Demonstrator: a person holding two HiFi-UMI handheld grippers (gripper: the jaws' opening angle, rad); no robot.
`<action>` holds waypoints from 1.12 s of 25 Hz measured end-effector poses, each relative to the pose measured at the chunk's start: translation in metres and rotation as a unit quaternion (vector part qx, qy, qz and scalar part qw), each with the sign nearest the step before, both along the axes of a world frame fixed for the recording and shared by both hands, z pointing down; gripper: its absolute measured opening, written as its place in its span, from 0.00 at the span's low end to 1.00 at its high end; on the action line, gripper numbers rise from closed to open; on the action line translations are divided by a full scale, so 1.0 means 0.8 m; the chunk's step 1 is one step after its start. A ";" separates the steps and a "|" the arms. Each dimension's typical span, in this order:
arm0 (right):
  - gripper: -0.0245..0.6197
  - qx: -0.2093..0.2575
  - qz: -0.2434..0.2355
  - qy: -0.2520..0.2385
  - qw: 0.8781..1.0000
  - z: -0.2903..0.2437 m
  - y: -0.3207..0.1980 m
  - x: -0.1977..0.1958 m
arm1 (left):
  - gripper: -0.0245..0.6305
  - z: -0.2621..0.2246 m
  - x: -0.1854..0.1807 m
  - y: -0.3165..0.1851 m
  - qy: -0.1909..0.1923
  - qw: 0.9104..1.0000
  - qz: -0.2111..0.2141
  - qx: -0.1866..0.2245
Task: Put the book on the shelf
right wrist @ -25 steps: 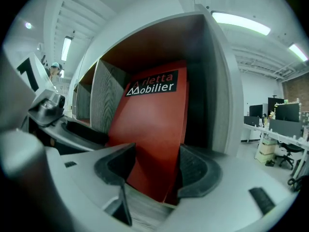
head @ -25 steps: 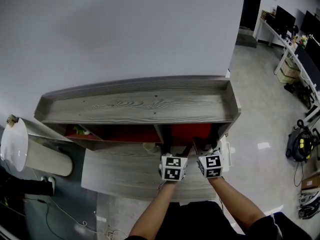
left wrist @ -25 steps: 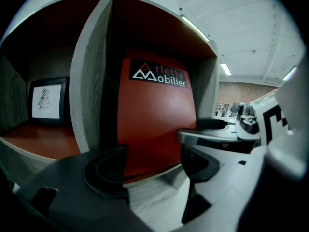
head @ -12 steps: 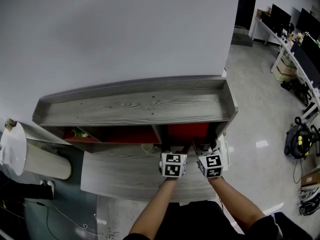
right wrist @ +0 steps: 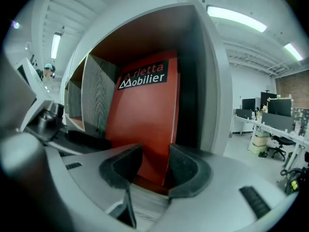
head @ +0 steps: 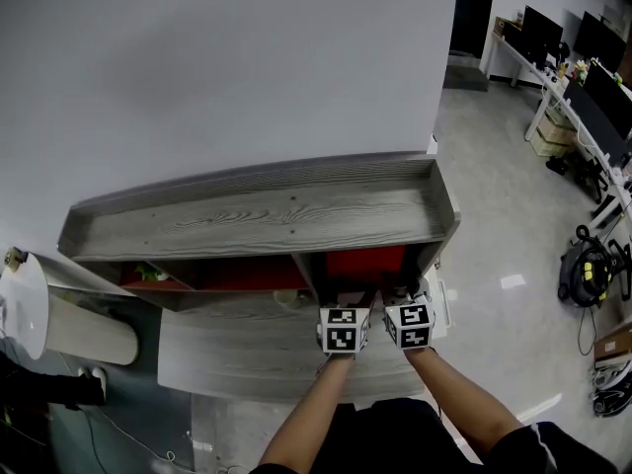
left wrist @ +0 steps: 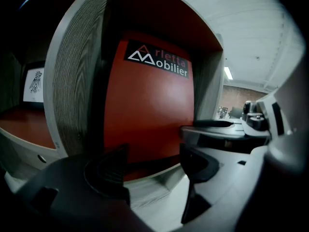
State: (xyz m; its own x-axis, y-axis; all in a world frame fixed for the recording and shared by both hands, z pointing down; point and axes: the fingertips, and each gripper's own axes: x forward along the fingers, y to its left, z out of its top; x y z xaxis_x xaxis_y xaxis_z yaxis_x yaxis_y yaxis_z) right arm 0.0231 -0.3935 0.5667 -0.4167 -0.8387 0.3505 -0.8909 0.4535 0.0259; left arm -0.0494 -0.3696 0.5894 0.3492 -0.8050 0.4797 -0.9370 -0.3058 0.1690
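Note:
A red book (right wrist: 145, 110) with white "Arletta Mobilier" lettering stands upright in the right compartment of the grey wooden shelf (head: 257, 210). My right gripper (right wrist: 154, 170) has just been closing its jaws, and they now sit on the book's lower near edge, shut on it. My left gripper (left wrist: 154, 168) is open in front of the same book (left wrist: 149, 110), low down, with its pads off the cover. In the head view both grippers, left (head: 348, 304) and right (head: 400, 299), reach side by side into that compartment, where red (head: 365, 262) shows.
A grey divider (left wrist: 72, 91) splits the shelf. The left compartment holds a small picture (left wrist: 35, 83) and a green item (head: 148, 270). A lower grey board (head: 227, 349) juts out under the grippers. A white cylinder (head: 25, 309) lies at the left; equipment (head: 590, 275) stands on the floor at the right.
Both grippers stay at the mouth of the right compartment. The head view has swung slightly, so the shelf sits a little lower and further left in the frame.

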 end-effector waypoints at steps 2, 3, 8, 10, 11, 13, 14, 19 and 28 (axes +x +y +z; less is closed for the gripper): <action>0.31 0.003 0.000 -0.003 1.000 0.000 0.000 0.002 | 0.55 -0.001 0.001 -0.003 0.004 1.000 -0.001 -0.003; 0.31 0.005 0.000 -0.003 1.000 0.000 0.001 0.003 | 0.55 -0.001 0.002 -0.005 0.003 1.000 0.000 -0.005; 0.31 -0.004 -0.002 -0.014 1.000 -0.004 0.008 0.002 | 0.53 0.004 0.003 -0.009 -0.024 1.000 -0.001 -0.015; 0.31 -0.008 -0.003 -0.021 1.000 -0.005 0.009 0.001 | 0.53 0.006 0.009 -0.007 -0.017 1.000 -0.001 -0.025; 0.29 -0.008 -0.001 -0.022 1.000 -0.006 0.008 0.002 | 0.52 0.005 0.013 -0.005 -0.014 1.000 0.004 -0.028; 0.25 -0.006 0.000 -0.016 1.000 -0.008 0.003 0.003 | 0.49 0.004 0.024 -0.003 -0.015 0.999 0.020 -0.023; 0.24 -0.007 -0.003 -0.012 1.000 -0.009 0.002 0.003 | 0.48 0.005 0.031 -0.002 -0.016 0.999 0.027 -0.021; 0.24 -0.010 -0.010 -0.015 1.000 -0.011 0.005 0.003 | 0.48 0.009 0.033 -0.010 0.008 1.000 0.014 -0.022; 0.24 -0.004 -0.003 -0.029 1.000 -0.017 0.019 0.021 | 0.48 0.002 0.039 -0.026 0.030 0.999 -0.007 -0.024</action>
